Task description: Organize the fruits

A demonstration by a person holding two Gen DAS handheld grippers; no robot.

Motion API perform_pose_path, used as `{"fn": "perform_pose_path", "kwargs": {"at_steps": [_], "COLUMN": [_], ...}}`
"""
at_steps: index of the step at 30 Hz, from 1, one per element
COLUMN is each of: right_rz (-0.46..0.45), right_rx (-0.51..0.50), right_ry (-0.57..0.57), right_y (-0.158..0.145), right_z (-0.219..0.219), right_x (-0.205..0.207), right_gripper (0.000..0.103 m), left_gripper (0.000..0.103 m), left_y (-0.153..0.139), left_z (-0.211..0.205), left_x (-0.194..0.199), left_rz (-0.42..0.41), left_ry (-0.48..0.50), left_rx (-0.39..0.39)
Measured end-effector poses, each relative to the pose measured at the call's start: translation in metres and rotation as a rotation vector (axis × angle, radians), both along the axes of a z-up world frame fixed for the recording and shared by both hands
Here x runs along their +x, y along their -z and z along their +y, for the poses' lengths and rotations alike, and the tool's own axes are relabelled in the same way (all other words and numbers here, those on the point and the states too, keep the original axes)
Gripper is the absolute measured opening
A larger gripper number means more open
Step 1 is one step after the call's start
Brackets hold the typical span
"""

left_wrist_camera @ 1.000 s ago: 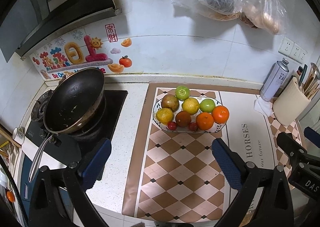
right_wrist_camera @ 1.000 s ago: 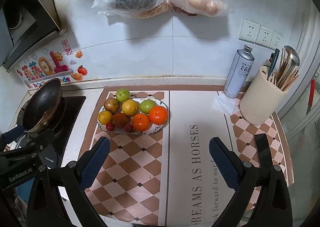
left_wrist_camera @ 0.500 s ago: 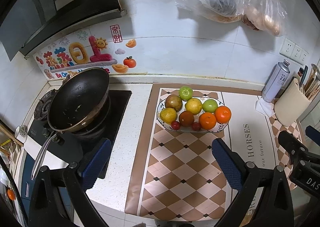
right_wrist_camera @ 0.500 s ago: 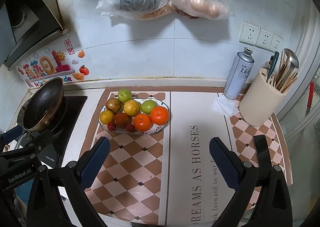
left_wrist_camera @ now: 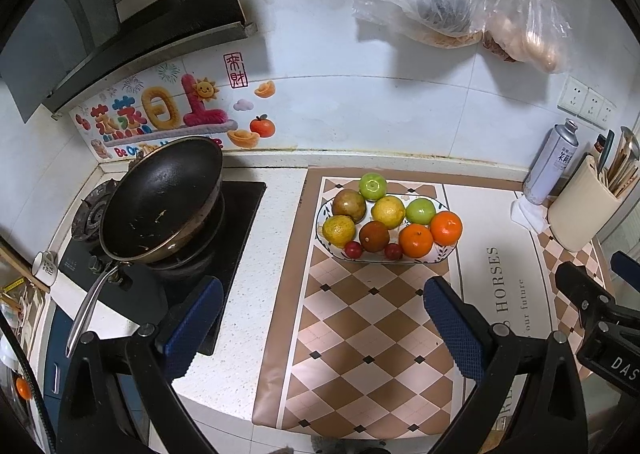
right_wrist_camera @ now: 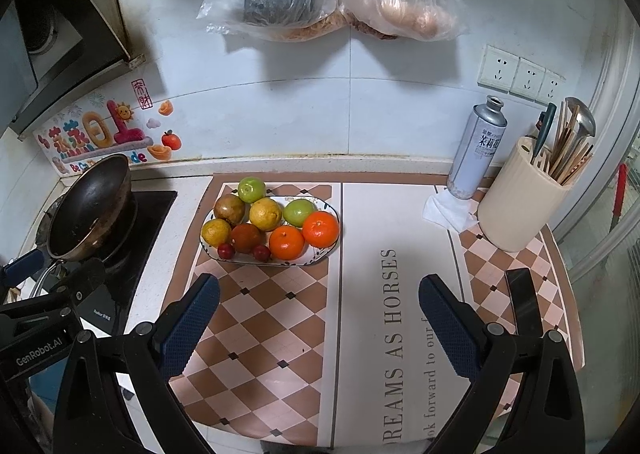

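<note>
The oval white patterned ceramic plate (left_wrist_camera: 384,256) (right_wrist_camera: 304,260) sits on the brown-and-pink checkered countertop mat (left_wrist_camera: 360,334) (right_wrist_camera: 264,334), heaped with fruit: two bright orange mandarins (left_wrist_camera: 446,228) (right_wrist_camera: 320,229) touching at its 3 o'clock end, a pale green apple (left_wrist_camera: 420,210) (right_wrist_camera: 300,212) behind them, a yellow lemon-like fruit (left_wrist_camera: 388,211) (right_wrist_camera: 265,214) near the middle, and two small red round fruits (left_wrist_camera: 353,249) (right_wrist_camera: 226,251), possibly cherry tomatoes, at the 6 o'clock rim. A second green apple (left_wrist_camera: 372,186) (right_wrist_camera: 251,190) lies at 12 o'clock; whether it rests on the plate or just behind it is unclear. The left gripper (left_wrist_camera: 320,328) hovers well apart from the plate toward 6 o'clock, its blue-padded fingers (left_wrist_camera: 192,328) spread wide and empty. The right gripper (right_wrist_camera: 319,328) hovers likewise, fingers (right_wrist_camera: 450,328) spread on nothing. At 9 o'clock of the plate a dark round metal wok (left_wrist_camera: 162,200) (right_wrist_camera: 90,206) sits on the black stove (left_wrist_camera: 236,238). At 3 o'clock a silver spray can (left_wrist_camera: 550,162) (right_wrist_camera: 478,150) stands upright beside a cream ribbed utensil holder (left_wrist_camera: 576,210) (right_wrist_camera: 520,202).
</note>
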State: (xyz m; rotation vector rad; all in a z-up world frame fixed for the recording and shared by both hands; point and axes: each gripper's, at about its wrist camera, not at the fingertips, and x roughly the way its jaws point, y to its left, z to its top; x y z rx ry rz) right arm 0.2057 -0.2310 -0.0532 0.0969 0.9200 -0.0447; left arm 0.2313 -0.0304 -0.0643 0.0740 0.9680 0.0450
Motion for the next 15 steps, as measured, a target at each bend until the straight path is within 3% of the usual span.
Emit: {"fn": "perform_pose_path", "kwargs": {"at_steps": [15], "right_rz": [-0.009], "right_rx": [-0.001], "right_ry": [-0.003], "right_y": [-0.008], "right_z": [-0.004], "right_x": [-0.012], "right_gripper": [0.102], "left_gripper": [0.103], "left_y": [-0.004], "left_z": [-0.001], "left_x": [-0.004], "left_rz": [-0.007], "left_ry": [0.000], "left_rx": [-0.001]}}
